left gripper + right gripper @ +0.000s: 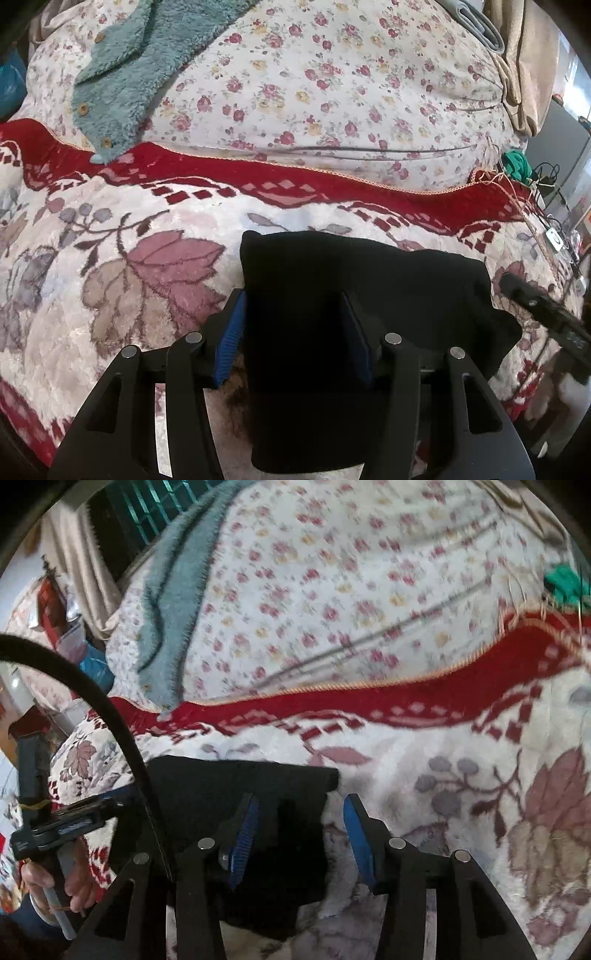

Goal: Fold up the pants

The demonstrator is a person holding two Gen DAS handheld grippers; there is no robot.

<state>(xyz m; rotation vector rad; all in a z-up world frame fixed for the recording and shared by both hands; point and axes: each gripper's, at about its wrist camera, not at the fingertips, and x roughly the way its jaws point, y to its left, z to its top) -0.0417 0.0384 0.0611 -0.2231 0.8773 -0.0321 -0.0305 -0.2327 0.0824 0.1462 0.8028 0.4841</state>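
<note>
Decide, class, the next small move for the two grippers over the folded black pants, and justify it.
Probably lift both grippers clear. The black fabric pants already lie as a compact folded bundle on the leaf-patterned plush blanket. The left gripper and right gripper have open jaws, gripping nothing.

1 black pants [354, 295], 2 blankets [110, 295] [332, 92], 1 teal fleece [122, 74], 2 grippers [295, 332] [299, 838].
</note>
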